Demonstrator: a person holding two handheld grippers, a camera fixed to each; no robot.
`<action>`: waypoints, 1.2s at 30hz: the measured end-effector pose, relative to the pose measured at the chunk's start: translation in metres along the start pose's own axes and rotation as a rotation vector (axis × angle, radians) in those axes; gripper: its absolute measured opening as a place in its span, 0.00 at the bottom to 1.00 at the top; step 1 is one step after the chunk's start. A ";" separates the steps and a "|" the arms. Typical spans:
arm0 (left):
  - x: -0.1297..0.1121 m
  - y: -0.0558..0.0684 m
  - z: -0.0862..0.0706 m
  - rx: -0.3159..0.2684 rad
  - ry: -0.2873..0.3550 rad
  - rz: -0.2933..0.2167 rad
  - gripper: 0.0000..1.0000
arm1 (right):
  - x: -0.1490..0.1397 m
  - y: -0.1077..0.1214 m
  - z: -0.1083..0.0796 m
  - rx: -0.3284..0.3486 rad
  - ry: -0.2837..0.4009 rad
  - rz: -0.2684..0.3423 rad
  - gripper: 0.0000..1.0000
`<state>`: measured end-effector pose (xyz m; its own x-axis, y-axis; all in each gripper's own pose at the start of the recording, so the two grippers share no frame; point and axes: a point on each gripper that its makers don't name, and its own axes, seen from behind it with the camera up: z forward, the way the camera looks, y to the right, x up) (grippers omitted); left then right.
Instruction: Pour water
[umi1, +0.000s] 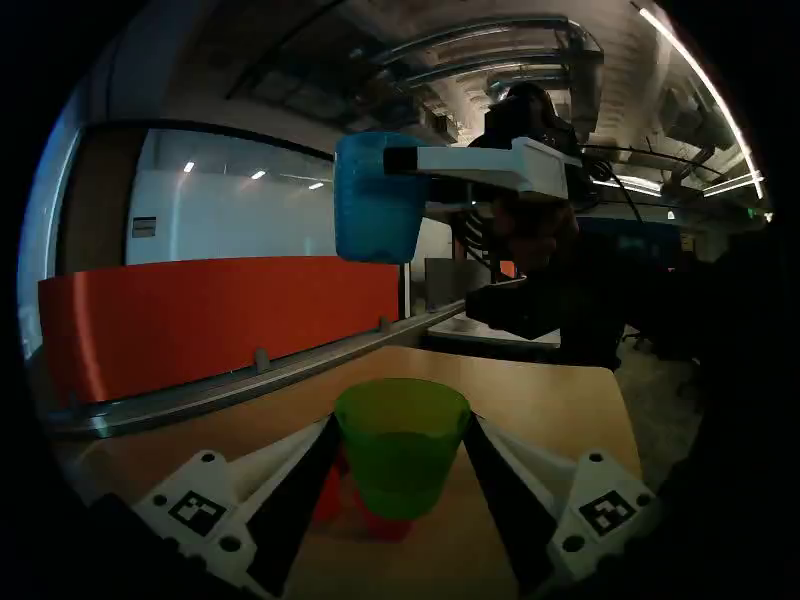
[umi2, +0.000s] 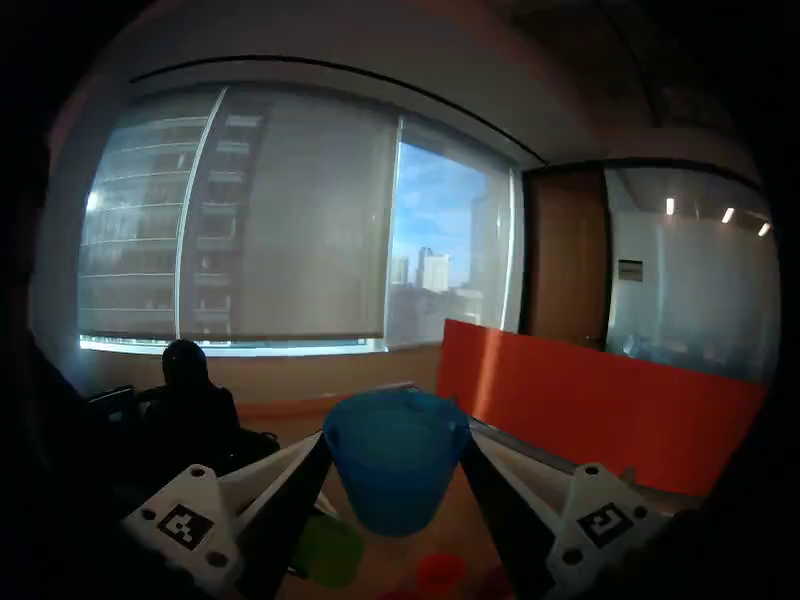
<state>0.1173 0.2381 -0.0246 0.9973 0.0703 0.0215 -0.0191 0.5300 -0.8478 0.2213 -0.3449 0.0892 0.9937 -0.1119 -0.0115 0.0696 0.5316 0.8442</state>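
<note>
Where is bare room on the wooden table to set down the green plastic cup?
The light wooden table lies bare beyond the translucent green plastic cup, up to the far edge, and rightwards too. It is crowded right under that cup, where small red plastic cups sit.

There are two grippers, the left gripper (umi1: 402, 425) and the right gripper (umi2: 396, 440), each bearing two square markers (umi1: 196, 510). Cups come to four, it seems: one green cup (umi1: 402, 455) between the left gripper's fingers (umi1: 300, 480), one blue cup (umi2: 397, 470) between the right gripper's fingers, and what look like two red cups (umi1: 385, 522) just below the green one, though they are dim and half hidden. One wooden table (umi1: 540, 400) lies ahead of the left gripper, one orange panel (umi1: 220, 320) stands beyond it, and one seated person (umi2: 190, 400) is left of the right gripper.
</note>
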 end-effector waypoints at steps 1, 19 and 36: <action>0.000 0.000 0.000 0.001 0.000 0.001 0.87 | 0.001 0.000 -0.001 -0.001 0.000 -0.002 0.90; -0.009 -0.020 -0.010 0.050 -0.025 0.001 0.87 | -0.017 0.022 -0.039 -0.075 -0.032 0.002 0.91; -0.018 -0.031 -0.022 0.094 -0.072 0.002 0.86 | -0.032 0.038 -0.092 -0.143 -0.027 0.002 0.90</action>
<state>0.1014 0.2014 -0.0104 0.9896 0.1303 0.0609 -0.0309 0.6062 -0.7947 0.2001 -0.2434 0.0725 0.9912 -0.1324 0.0065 0.0812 0.6455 0.7594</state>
